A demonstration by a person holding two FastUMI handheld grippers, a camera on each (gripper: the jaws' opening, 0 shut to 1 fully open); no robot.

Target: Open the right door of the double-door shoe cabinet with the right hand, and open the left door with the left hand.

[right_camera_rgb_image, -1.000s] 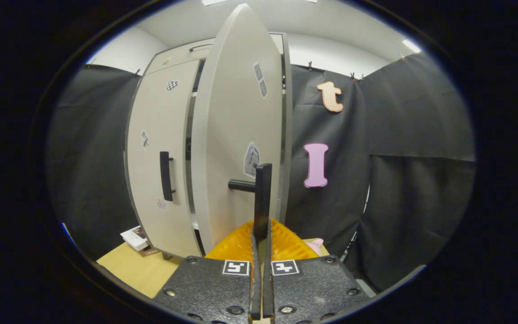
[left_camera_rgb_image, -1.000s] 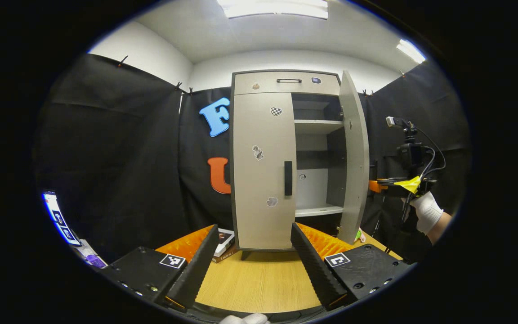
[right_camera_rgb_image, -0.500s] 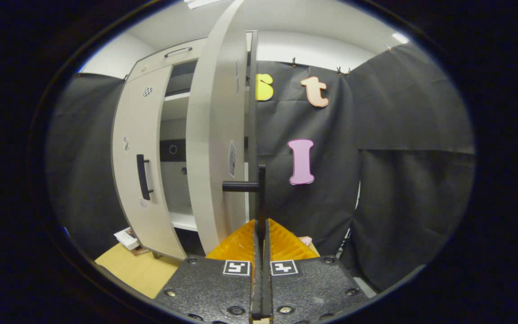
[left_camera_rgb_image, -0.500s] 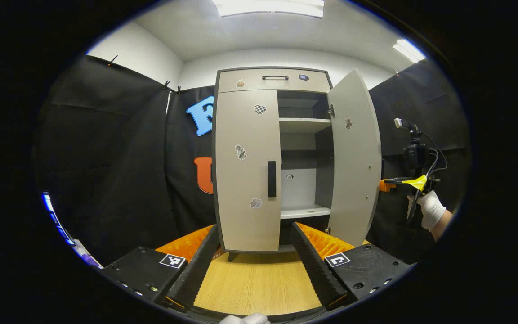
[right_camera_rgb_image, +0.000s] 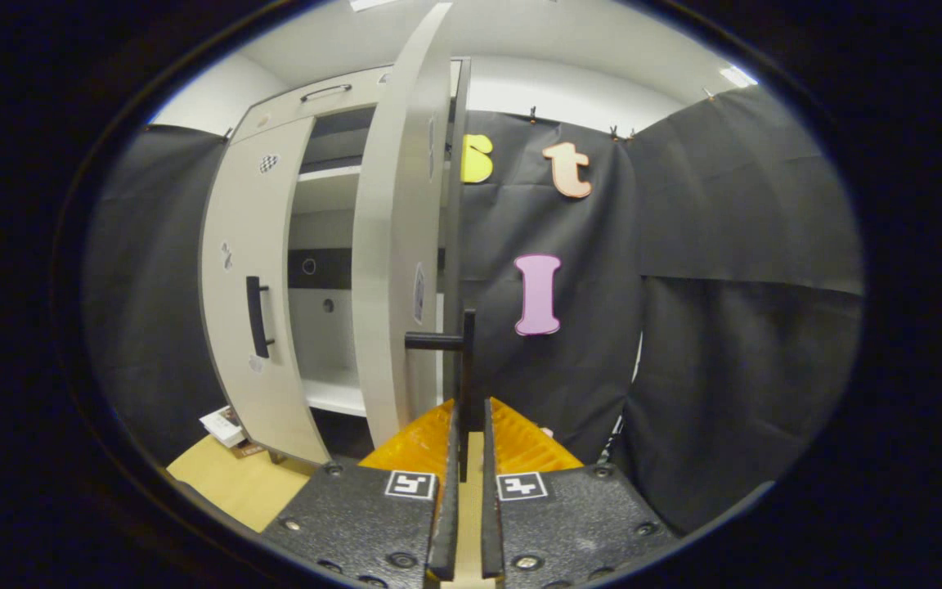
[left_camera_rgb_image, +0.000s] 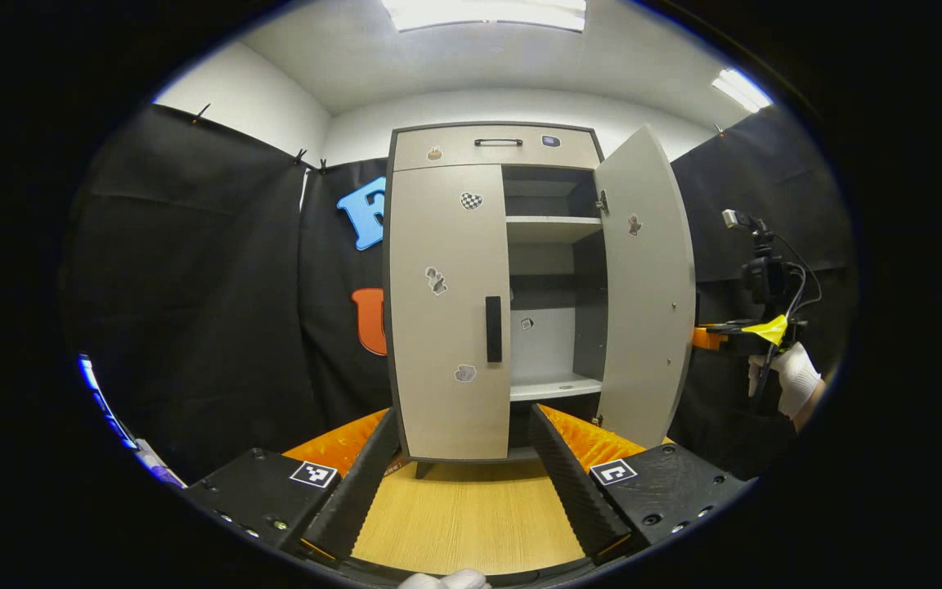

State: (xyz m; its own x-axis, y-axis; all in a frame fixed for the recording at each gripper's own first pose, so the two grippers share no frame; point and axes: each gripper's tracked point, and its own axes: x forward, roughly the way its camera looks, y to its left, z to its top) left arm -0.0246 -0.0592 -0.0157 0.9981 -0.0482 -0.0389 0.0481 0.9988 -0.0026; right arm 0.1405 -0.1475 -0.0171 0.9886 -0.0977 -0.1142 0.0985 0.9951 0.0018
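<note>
While the left door (left_camera_rgb_image: 448, 311) of the shoe cabinet (left_camera_rgb_image: 491, 147) sits flush and shut, the right door (left_camera_rgb_image: 645, 286) stands swung wide, its inner face turned toward the left gripper view. The cabinet stands upright on a wooden table (left_camera_rgb_image: 471, 515), with one drawer (left_camera_rgb_image: 494, 146) across its top carrying one dark handle. On the left door I count three stickers and one black vertical handle (left_camera_rgb_image: 493, 329) near its inner edge. Behind the open right door, two pale shelves (left_camera_rgb_image: 553, 229) show inside, one high and one low. The left gripper (left_camera_rgb_image: 463, 458) hangs in front of the cabinet, well apart from it, its two fingers spread wide with nothing between them. At the far right of that view, a gloved hand (left_camera_rgb_image: 795, 378) holds the right gripper up by the outer side of the open door.

From the right gripper view, the left door (right_camera_rgb_image: 250, 286) appears on the left with its handle (right_camera_rgb_image: 256, 316), then the open compartment, then the right door (right_camera_rgb_image: 397, 270) seen nearly edge-on. One black handle (right_camera_rgb_image: 463, 360) sticks out from that door, and its vertical bar runs down between the two fingers of the right gripper (right_camera_rgb_image: 464, 450). The fingers stand slightly parted, with a narrow gap on each side of the bar, so they bracket the handle without clamping it. A small box (right_camera_rgb_image: 224, 425) lies on the table by the cabinet's foot.
</note>
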